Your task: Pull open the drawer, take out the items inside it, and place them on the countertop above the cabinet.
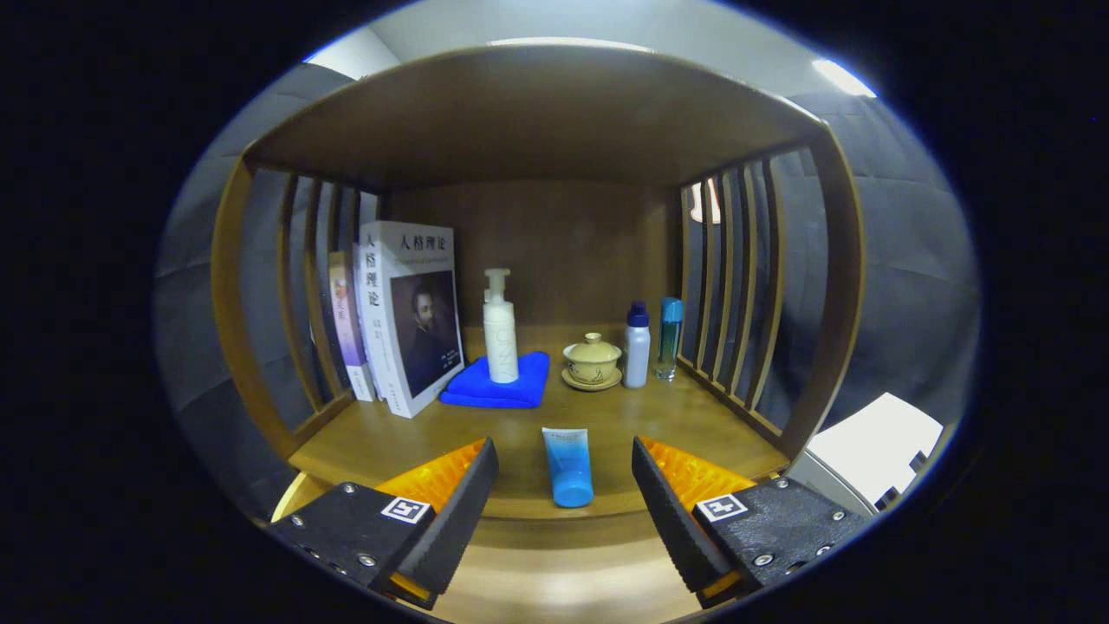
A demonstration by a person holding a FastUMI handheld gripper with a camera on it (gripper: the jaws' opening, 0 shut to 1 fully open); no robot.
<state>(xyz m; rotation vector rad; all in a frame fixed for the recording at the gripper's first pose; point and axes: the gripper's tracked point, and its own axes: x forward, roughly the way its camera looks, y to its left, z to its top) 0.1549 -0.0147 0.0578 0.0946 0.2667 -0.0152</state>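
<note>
Gripper [565, 485] fingers spread wide, nothing held. Blue tube [568, 465] lies flat on the countertop [693, 416] right between the fingertips, cap end toward the front edge. It looks like a drawer item already set down. The drawer itself isn't seen from here, presumably below the countertop edge.

Step in hand, my guess: tube released, so back straight off w/o clipping it, then go down for whatever's left in the drawer. Keep fingers apart while retreating; tube could roll if nudged.

Further back: blue cloth [498, 386] w/ white pump bottle [500, 329] standing on it, lidded cup on saucer [593, 360], white bottle w/ blue cap [637, 347], teal bottle [669, 338] by the right slats. Books [407, 312] upright at left.

Writing: front book has big Chinese title chars on cover & spine. Pump bottle and tube print too faint to make out.
</note>
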